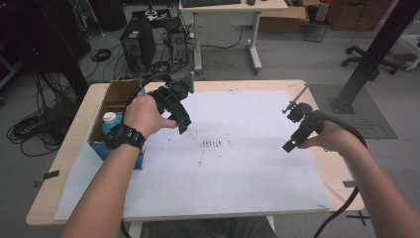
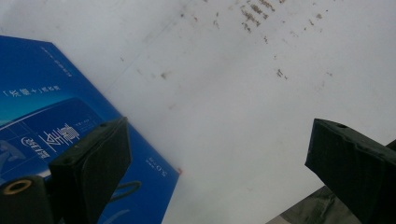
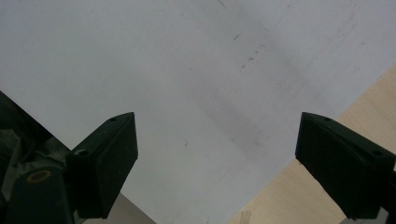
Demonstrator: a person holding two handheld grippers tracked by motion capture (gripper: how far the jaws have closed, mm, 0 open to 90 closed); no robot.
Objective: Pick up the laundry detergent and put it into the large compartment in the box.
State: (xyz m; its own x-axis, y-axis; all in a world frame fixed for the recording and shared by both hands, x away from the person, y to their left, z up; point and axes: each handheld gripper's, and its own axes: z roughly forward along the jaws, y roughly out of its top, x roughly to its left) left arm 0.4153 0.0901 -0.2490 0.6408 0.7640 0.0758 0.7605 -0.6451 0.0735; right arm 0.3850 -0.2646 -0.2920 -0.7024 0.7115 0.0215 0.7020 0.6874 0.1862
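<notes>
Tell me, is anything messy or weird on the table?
Yes: the white sheet has a patch of small dark smudges near its middle, like dirt or scuffs. The blue box sits askew at the left edge.

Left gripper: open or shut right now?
Open. In its own view the left gripper has both jaws standing wide apart with nothing between them, just the white sheet below and the blue box beside it.

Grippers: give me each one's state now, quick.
Left gripper: open, holding nothing, beside the blue box.
Right gripper: open, holding nothing, over the white sheet.
</notes>
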